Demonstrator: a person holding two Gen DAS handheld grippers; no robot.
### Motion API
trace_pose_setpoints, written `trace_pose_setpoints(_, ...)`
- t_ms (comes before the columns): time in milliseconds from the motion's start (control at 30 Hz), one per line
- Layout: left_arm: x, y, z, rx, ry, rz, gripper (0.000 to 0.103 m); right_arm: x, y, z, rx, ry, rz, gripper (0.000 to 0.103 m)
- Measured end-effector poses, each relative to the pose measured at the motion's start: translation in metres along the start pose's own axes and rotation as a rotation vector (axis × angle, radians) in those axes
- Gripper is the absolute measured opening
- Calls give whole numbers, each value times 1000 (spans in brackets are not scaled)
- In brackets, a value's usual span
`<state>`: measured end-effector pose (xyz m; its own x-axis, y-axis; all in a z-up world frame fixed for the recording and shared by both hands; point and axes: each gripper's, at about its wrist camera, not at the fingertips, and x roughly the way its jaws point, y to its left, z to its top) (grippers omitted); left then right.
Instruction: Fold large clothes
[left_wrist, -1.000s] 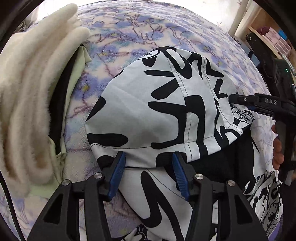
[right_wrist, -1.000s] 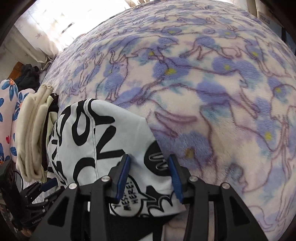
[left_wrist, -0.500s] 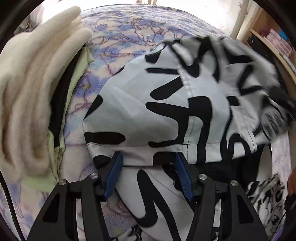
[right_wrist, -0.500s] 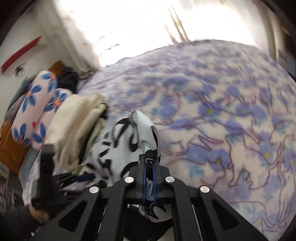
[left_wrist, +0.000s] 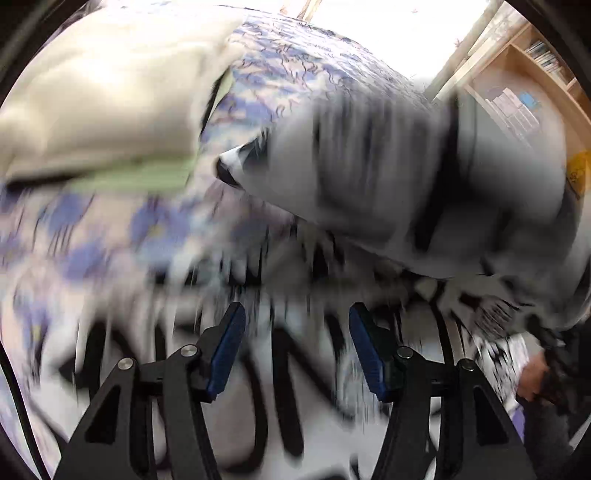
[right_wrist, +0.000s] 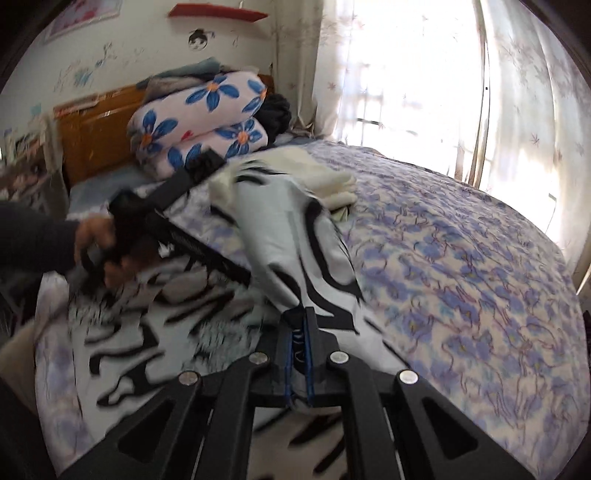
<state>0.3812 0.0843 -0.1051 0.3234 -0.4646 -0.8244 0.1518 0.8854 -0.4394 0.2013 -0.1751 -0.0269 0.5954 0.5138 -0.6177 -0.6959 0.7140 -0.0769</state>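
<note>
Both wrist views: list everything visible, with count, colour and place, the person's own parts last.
White garment with black lettering: one, lifted over the bed.
Purple floral blanket: one, covering the bed.
Cream folded clothes: one stack, behind the garment.
Pink quilt with blue flowers: one, folded at the headboard.
Wooden headboard: one, orange-brown.
Wooden shelf: one, right of the bed.
Right claw: shut on garment.
Left claw: open, above the garment.
Left hand: one.

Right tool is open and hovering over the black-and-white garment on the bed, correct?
Not open. The right wrist view shows the right tool shut on the garment, with a fold of it lifted above the bed.
</note>
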Motion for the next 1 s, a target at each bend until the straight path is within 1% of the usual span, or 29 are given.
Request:
trace_pose_setpoints(67, -11, 3, -26, -4, 10, -30, 57, -11, 11, -23, -24, 33, -64, 6)
trace_pose_setpoints(100, -15, 3, -40, -2, 24, -49, 57, -16, 13, -36, -15, 59, -101, 6)
trace_pose_setpoints(133, -17, 3, -48, 2, 31, -68, 57, -19, 14, -44, 4, 78, -124, 7)
trace_pose_setpoints(200, -21, -2, -70, 21, 49, -104, 57, -22, 13, -62, 77, 131, -167, 9)
trace_pose_setpoints(233, -22, -6, -77, 31, 54, -116, 57, -23, 12, -71, 141, 159, -173, 9)
trace_pose_setpoints(300, -27, -11, -87, 51, 54, -149, 57, -27, 7, -87, 310, 195, -146, 10)
trace_pose_setpoints(333, -28, -13, -89, 53, 52, -163, 57, -28, 5, -92, 377, 198, -122, 10)
trace_pose_setpoints(400, -31, -16, -87, 47, 44, -196, 57, -32, 5, -105, 542, 181, -50, 10)
trace_pose_setpoints(467, -34, -10, -87, 35, 37, -221, 57, -35, 12, -113, 652, 163, 7, 10)
trace_pose_setpoints(500, -31, -8, -82, 25, 37, -229, 57, -35, 17, -115, 694, 154, 27, 14)
trace_pose_setpoints(533, -28, -8, -76, 17, 38, -234, 57, -35, 22, -117, 727, 146, 48, 22)
trace_pose_setpoints(567, -24, -6, -72, 10, 37, -235, 57, -34, 25, -119, 778, 127, 87, 28)
trace_pose_setpoints(600, -20, -3, -66, 0, 36, -234, 57, -33, 28, -122, 809, 117, 112, 38)
trace_pose_setpoints(633, -14, 3, -61, -10, 37, -237, 57, -31, 30, -124, 846, 105, 136, 40)
trace_pose_setpoints(767, 13, 15, -41, -72, 42, -268, 57, -19, 32, -124, 974, 58, 184, 40)
trace_pose_setpoints(900, 32, 14, -28, -67, 43, -295, 57, -7, 19, -118, 1065, 8, 217, 40)
trace_pose_setpoints(967, 39, 13, -23, -66, 38, -290, 56, 0, 16, -114, 1082, 5, 207, 40)
trace_pose_setpoints(1000, 43, 11, -21, -68, 29, -283, 53, 4, 15, -112, 1089, 7, 199, 40)
